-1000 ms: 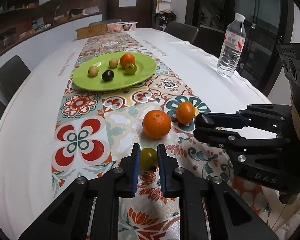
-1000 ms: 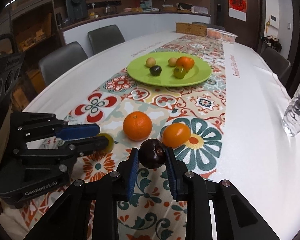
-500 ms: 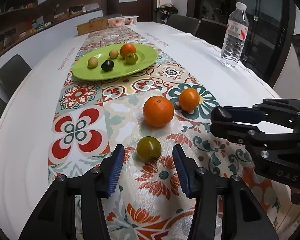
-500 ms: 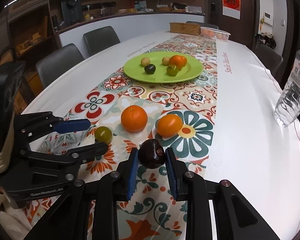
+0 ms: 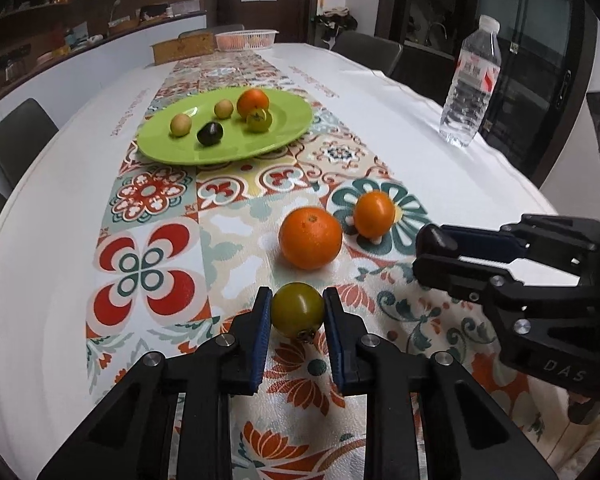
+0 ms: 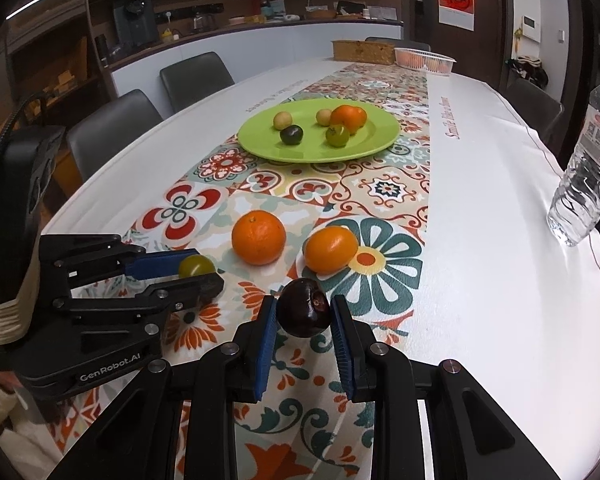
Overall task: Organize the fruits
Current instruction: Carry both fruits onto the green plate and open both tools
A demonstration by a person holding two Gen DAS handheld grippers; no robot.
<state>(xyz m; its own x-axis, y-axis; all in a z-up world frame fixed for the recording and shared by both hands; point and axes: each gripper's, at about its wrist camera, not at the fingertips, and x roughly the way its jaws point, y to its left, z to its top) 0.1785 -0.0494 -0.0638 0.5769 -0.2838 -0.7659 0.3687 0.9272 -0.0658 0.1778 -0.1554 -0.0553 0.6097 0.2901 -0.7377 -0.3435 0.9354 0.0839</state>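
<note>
My left gripper (image 5: pixel 297 312) is shut on a small green tomato (image 5: pixel 298 309) just above the patterned runner. My right gripper (image 6: pixel 304 314) is shut on a dark purple plum (image 6: pixel 305 307). In the right wrist view the left gripper (image 6: pixel 204 270) appears at the left with the green tomato (image 6: pixel 196 266) between its pads. A large orange (image 5: pixel 310 237) and a smaller orange (image 5: pixel 374 214) lie on the runner ahead of both grippers. Farther back a green plate (image 5: pixel 284 140) holds an orange, a green tomato, a dark plum and two pale small fruits.
A water bottle (image 5: pixel 470 88) stands on the white cloth at the right. A wicker box (image 5: pixel 184 49) and a white basket (image 5: pixel 246 38) sit at the table's far end. Dark chairs (image 6: pixel 196 78) line the table's sides.
Half a second ago my left gripper's jaws stood wide apart around the green tomato lying on the runner; now they are shut on it again. The right gripper kept its hold on the plum.
</note>
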